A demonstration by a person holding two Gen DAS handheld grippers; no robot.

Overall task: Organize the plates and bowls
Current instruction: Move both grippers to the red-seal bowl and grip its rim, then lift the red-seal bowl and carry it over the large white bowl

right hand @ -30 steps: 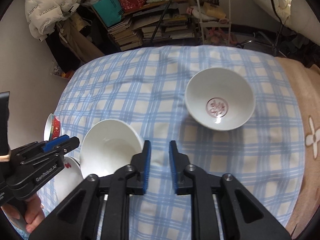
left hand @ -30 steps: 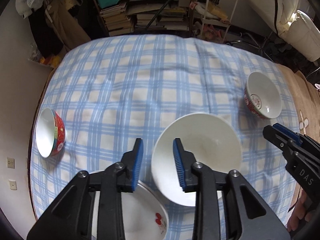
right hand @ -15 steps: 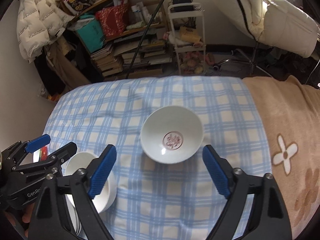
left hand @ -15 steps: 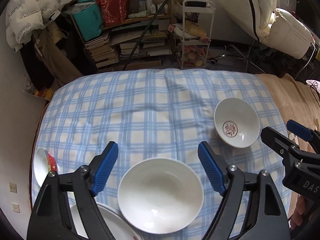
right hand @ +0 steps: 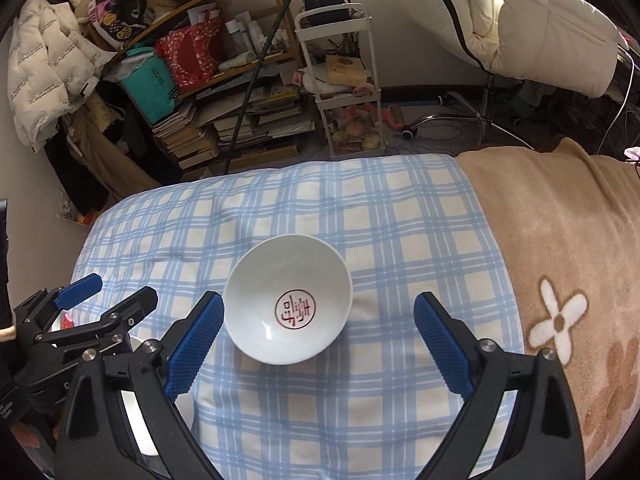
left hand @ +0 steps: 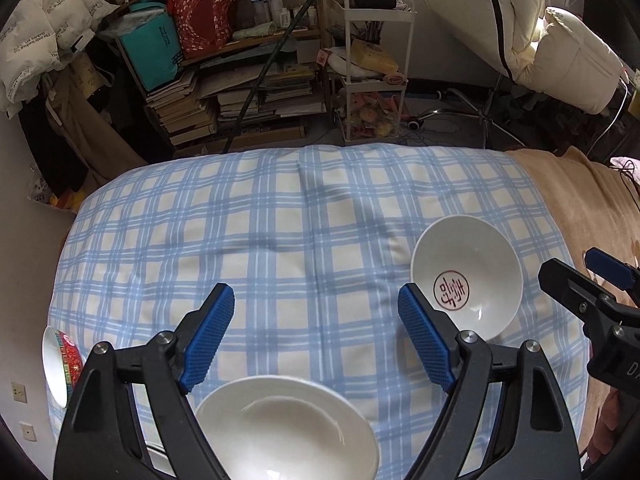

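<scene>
A plain white bowl [left hand: 286, 428] sits on the blue checked cloth [left hand: 280, 220] just below my left gripper [left hand: 316, 336], which is open wide and empty. A white bowl with a red emblem [left hand: 466, 276] lies to the right; in the right wrist view the same emblem bowl [right hand: 288, 304] sits between and just beyond the pads of my right gripper [right hand: 316, 344], which is open wide and empty. A red-patterned bowl [left hand: 60, 364] lies on its side at the cloth's left edge. A plate under the white bowl is almost hidden.
A tan blanket with flower print [right hand: 560, 280] covers the right side of the bed. Beyond the far edge stand bookshelves [left hand: 224, 80], a white cart [left hand: 372, 68] and a chair [right hand: 540, 28]. A wall [left hand: 24, 240] runs along the left.
Both grippers opened from nearly shut to wide open and pulled up and back, so the bowls sit lower in view. The bowls themselves stayed in place.
</scene>
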